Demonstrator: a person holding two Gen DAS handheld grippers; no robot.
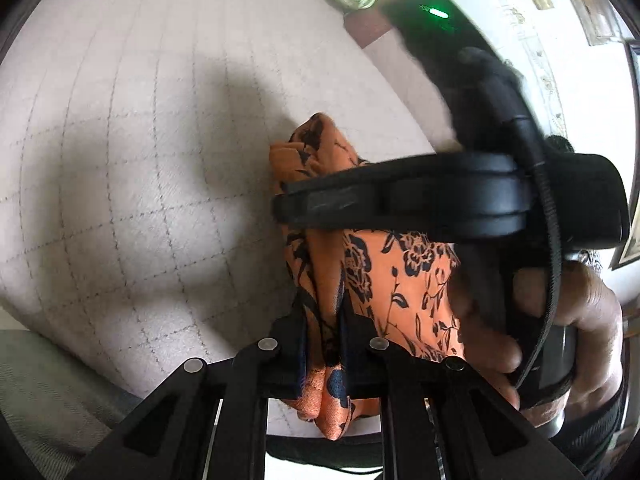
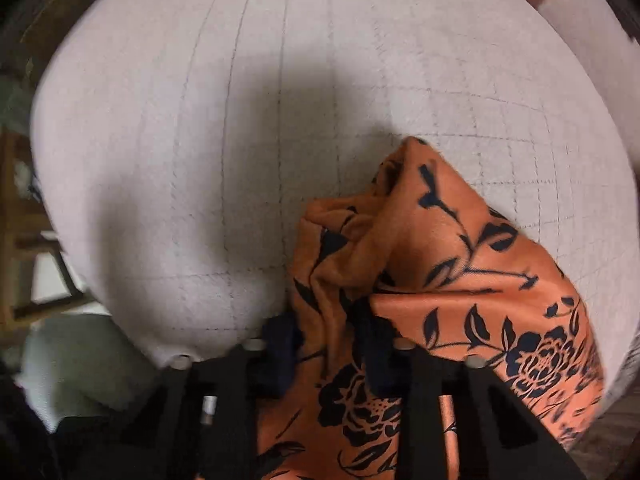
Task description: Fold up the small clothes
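Cloth-covered table (image 1: 120, 160), pale with a thin grid of dark lines, fills the left of both wrist views, crossed by a broad shadow. At centre in the left wrist view, the left tongs (image 1: 324, 344) are clamped on a bunched fold of an orange garment (image 1: 400, 276) printed with dark flowers, the fabric squeezed between the two fingers and spilling below them. Further right, the right tongs (image 1: 320, 206) reach in sideways across the same garment (seen here from the outside), with the person's right hand (image 1: 576, 340) wrapped around the handle. In the right wrist view, the right tongs (image 2: 324, 344) are likewise closed on a gathered ridge of the garment (image 2: 460, 280), which rises in a crumpled peak above the table (image 2: 200, 120) and drapes away to the lower right. Both tongs grip the garment close together, with it held up off the table.
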